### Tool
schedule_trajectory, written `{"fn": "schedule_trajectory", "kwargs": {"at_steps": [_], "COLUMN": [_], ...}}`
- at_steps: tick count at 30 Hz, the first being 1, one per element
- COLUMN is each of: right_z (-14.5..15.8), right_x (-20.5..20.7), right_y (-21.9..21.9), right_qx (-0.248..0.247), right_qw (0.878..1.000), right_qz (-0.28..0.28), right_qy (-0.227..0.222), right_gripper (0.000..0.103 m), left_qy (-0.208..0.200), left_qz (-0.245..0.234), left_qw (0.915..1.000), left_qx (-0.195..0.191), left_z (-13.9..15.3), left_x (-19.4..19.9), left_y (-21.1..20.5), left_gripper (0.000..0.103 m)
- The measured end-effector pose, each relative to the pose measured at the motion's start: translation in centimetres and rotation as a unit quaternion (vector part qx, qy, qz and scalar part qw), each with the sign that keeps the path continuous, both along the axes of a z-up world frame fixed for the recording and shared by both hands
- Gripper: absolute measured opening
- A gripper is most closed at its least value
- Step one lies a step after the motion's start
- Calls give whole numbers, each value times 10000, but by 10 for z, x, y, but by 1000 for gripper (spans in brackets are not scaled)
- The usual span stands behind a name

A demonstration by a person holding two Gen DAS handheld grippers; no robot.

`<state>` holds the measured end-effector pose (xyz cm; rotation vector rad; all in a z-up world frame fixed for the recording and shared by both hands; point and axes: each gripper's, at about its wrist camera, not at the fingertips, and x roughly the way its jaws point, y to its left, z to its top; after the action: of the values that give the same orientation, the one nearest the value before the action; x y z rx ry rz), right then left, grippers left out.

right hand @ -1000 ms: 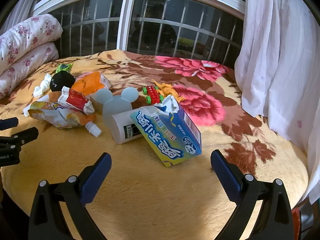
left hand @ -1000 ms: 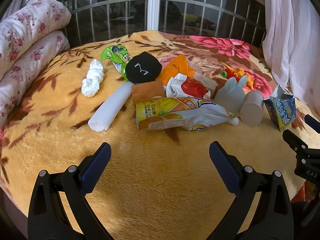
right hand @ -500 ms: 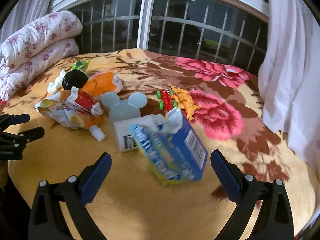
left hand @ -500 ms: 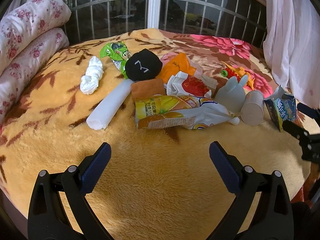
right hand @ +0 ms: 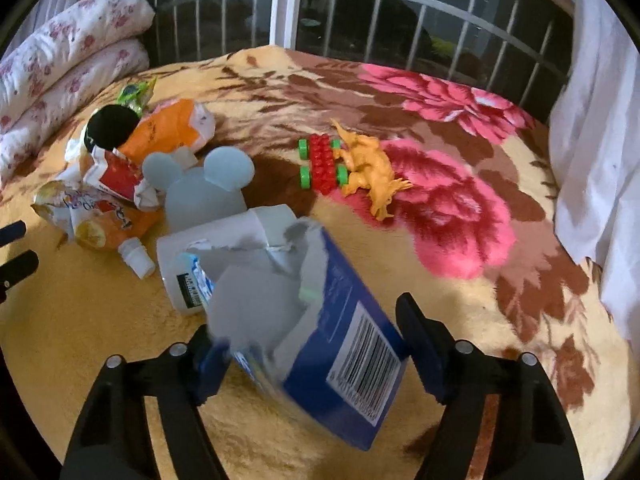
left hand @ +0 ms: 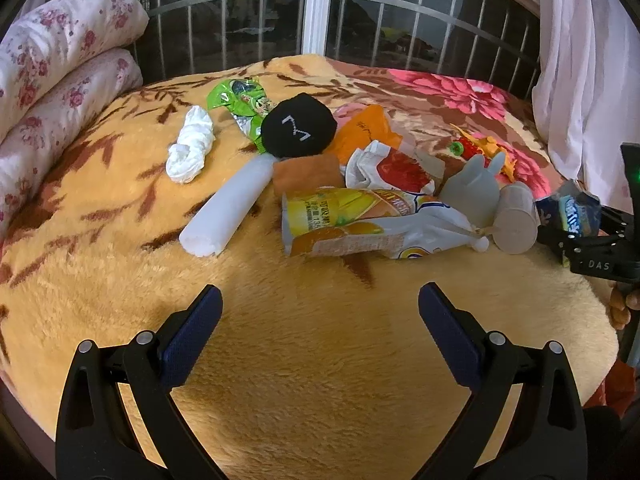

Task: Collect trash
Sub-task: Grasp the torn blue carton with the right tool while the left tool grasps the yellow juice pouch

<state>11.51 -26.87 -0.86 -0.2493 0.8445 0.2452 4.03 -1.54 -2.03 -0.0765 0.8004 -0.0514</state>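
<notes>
Blue torn carton (right hand: 320,344) is sitting between the right gripper (right hand: 308,346) jaws on the plush orange blanket (right hand: 100,320) — jaws have just been closing around it; left pad is touching it, right pad looks just apart, so no firm clamp showing. Left gripper (left hand: 320,336) is hovering wide apart, holding nothing — yellow juice pouch (left hand: 360,222) is lying beyond it.

Torn blue box (right hand: 320,344), barcode on its side, tilted on the bed. Behind it a white bottle (right hand: 224,256) on its side, then a crumpled yellow juice pouch (left hand: 360,224), a red-and-white wrapper (left hand: 392,168), an orange wrapper (left hand: 364,132) and a green wrapper (left hand: 240,100), heaped close together
</notes>
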Motion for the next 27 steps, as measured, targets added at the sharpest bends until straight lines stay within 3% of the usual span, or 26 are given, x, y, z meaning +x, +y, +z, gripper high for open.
{"fn": "schedule_trajectory", "kwargs": {"at_steps": [6,9,12,13,18,21,25,26,27], "right_z": [29,38,37,33,12,3,-1,-2,-3], "right_x": [-52,-83,-105,-110,-114,-112,-107,-106,-105], "right_y": [3,10,13,15,17,12,11,11,13], "right_qx": [481,863,1407,1565,1726,1794,1885,1868,1834], "right_qw": [9968,9923,9854,9832,9821,9812,9794,9797,9803], "right_qz": [-102,-32,-52,-63,-210,-279,-286,-276,-272], "right_qy": [-624,-892,-962,-941,-721,-650,-659,-671,-684], "right_gripper": [71,72,73,74,74,74,75,75,75], "left_qy": [-99,-260,-424,-417,-105,45,254,330,400], "left_qz": [-241,-741,-1537,-1858,-2653,-2852,-2789,-2754,-2711], "left_qw": [9996,9964,9828,9748,9418,9296,9319,9356,9388], "left_qx": [83,336,936,1161,2063,2333,2305,2184,2088], "left_z": [5,18,31,34,23,10,-7,-9,-10], "left_x": [-10,-15,-13,-8,24,41,68,75,78], "left_y": [0,-8,-24,-29,-52,-59,-62,-61,-61], "left_gripper": [96,96,96,96,96,96,91,78,74]}}
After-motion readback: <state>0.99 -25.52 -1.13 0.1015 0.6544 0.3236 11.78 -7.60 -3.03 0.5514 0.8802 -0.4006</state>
